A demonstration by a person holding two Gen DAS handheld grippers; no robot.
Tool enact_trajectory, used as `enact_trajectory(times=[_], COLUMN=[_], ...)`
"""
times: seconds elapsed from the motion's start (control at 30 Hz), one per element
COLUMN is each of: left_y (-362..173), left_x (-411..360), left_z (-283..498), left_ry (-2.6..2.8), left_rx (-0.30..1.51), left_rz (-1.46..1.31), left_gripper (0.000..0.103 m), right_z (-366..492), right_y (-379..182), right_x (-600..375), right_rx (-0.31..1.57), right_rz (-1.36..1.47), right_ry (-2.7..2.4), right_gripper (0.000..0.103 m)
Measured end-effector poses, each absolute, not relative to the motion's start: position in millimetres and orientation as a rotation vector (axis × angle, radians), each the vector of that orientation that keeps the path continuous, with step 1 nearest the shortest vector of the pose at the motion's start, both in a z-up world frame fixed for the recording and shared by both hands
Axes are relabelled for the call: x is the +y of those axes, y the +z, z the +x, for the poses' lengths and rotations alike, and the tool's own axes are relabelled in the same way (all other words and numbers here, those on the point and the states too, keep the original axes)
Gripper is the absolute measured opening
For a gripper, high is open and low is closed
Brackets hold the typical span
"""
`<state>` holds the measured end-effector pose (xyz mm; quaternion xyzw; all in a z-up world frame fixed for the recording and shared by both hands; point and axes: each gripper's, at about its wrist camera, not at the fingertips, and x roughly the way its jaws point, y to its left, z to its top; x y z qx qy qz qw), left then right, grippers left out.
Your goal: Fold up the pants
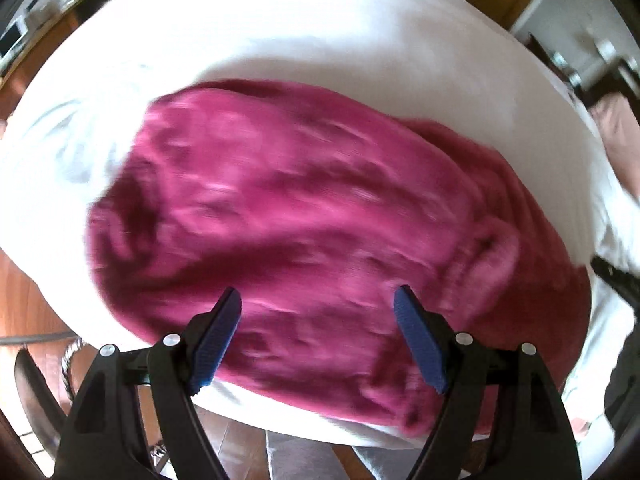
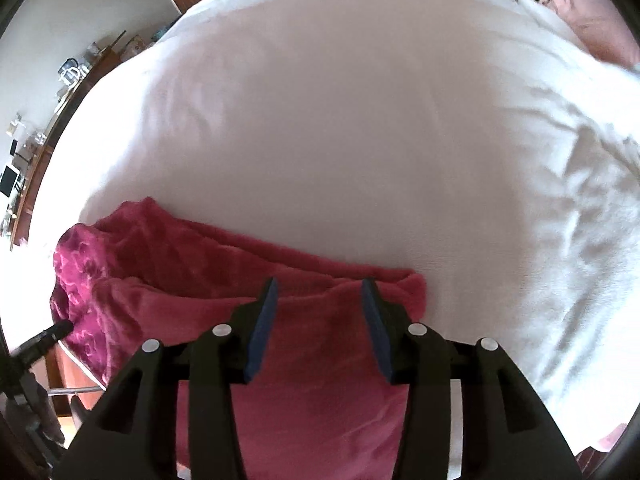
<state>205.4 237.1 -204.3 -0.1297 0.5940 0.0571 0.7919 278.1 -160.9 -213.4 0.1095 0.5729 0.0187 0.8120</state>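
Observation:
Fuzzy magenta pants (image 1: 300, 208) lie bunched on a white bed sheet (image 1: 320, 40), blurred in the left wrist view. My left gripper (image 1: 318, 294) hangs over their near part, pointing steeply down, jaws wide apart with nothing pinched. In the right wrist view the pants (image 2: 180, 264) lie folded in layers at the bed's near left, one end reaching just past my right gripper (image 2: 320, 286). That gripper is open above the fabric, and its blue pads (image 2: 264, 320) do not press on the cloth.
The white sheet (image 2: 360, 120) stretches far and to the right, creased at the right. A pink pillow (image 2: 592, 12) lies at the far right corner. A cluttered shelf (image 2: 40, 148) lines the left wall. Wooden floor (image 1: 24, 292) shows past the bed's near edge.

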Motion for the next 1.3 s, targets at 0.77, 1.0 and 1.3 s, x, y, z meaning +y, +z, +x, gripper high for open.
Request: enact_trajectory(times=[0.77, 1.0, 1.3], left_y=[-261.6, -279.8, -296.5], left_x=[420.4, 425.9, 428.2], left_z=[205.7, 215.7, 232.0], left_ry=[0.289, 0.210, 0.158], left_rx=[1.265, 1.287, 1.301], left_rz=[-0.538, -0.539, -0.552], left_gripper=[0.079, 0.081, 0.079], right_z=[284.5, 283.9, 276.3], right_y=[-198.8, -198.0, -196.6], right_x=[20.7, 31.1, 32.6], right_rx=[1.292, 1.316, 1.334], right_rz=[0.062, 0.056, 0.060], right_ry=[0.275, 0.263, 0.249], right_gripper=[0.063, 0.063, 0.063])
